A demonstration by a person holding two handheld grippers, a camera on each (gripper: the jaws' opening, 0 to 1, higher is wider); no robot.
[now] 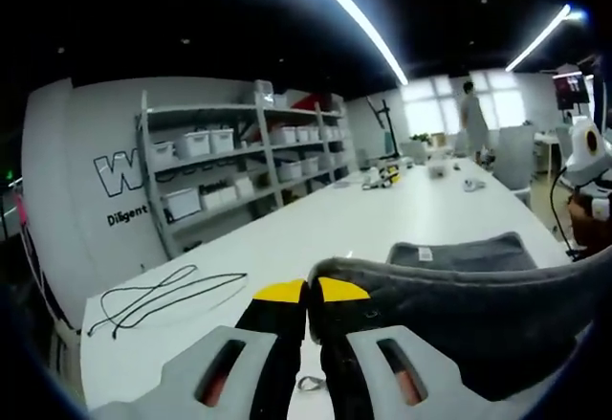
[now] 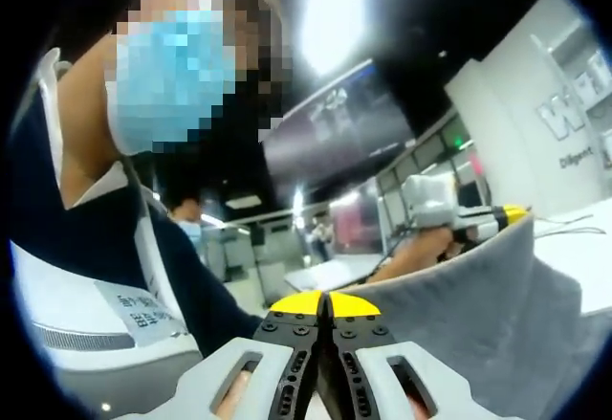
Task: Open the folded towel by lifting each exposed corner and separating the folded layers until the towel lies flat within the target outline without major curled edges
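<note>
The grey towel hangs lifted off the white table, stretched between both grippers. My left gripper, yellow-tipped, is shut on the towel's upper edge, and the cloth runs off to the right. A lower fold of the towel still rests on the table. In the right gripper view my right gripper is shut on the towel, which rises to the right. There the left gripper, held by a hand, pinches the far corner.
A black cable lies on the table's left part. Shelves with white bins stand against the left wall. Small items sit at the table's far end, where a person stands. The person holding the grippers is close.
</note>
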